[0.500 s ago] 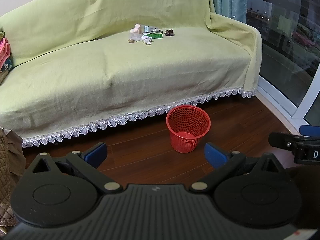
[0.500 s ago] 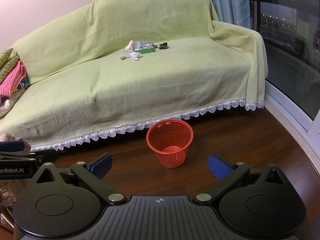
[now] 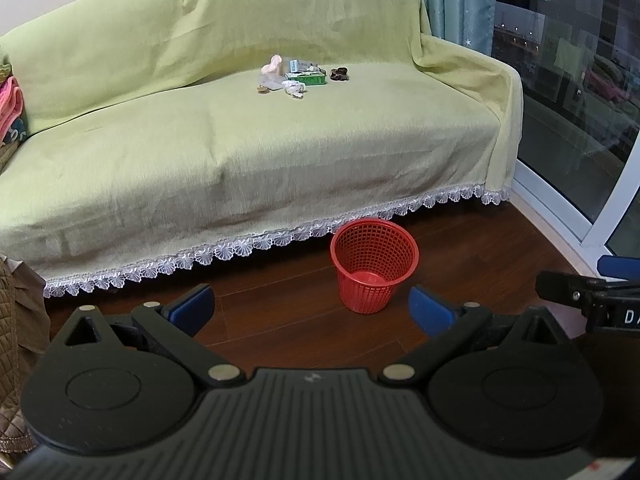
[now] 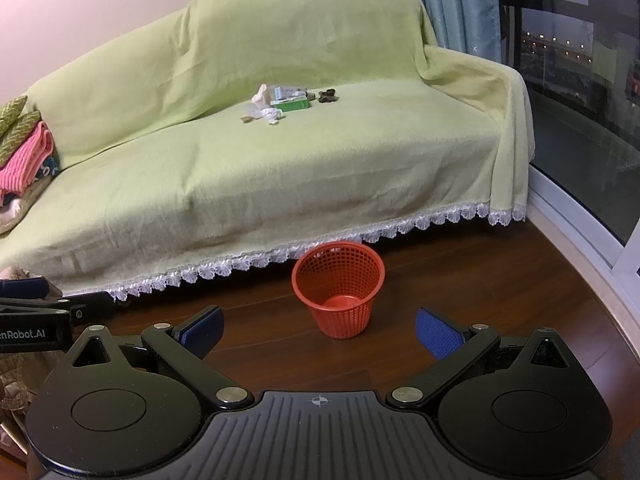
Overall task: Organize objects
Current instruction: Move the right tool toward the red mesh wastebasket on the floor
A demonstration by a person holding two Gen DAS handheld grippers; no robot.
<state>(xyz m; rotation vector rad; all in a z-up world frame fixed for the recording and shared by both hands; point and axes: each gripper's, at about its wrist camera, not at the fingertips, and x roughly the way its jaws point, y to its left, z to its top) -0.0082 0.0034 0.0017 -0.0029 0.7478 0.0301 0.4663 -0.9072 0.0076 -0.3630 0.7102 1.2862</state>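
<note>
A small pile of litter lies on the green sofa seat: a green box (image 3: 306, 77), crumpled white paper (image 3: 294, 88), a pale pink item (image 3: 273, 66) and a dark brown item (image 3: 339, 74). The green box also shows in the right wrist view (image 4: 292, 104). An empty red mesh basket (image 3: 374, 266) stands on the wood floor in front of the sofa; it also shows in the right wrist view (image 4: 338, 290). My left gripper (image 3: 311, 310) is open and empty, above the floor. My right gripper (image 4: 319, 330) is open and empty, near the basket.
The sofa (image 3: 240, 140) wears a green cover with white lace trim. Folded pink and patterned cloths (image 4: 24, 156) lie at its left end. A glass window and sill (image 4: 580, 200) run along the right. A quilted brown thing (image 3: 16, 320) stands at the left.
Both grippers have shifted slightly; the scene sits a little lower in the views. Both stay open and empty.
</note>
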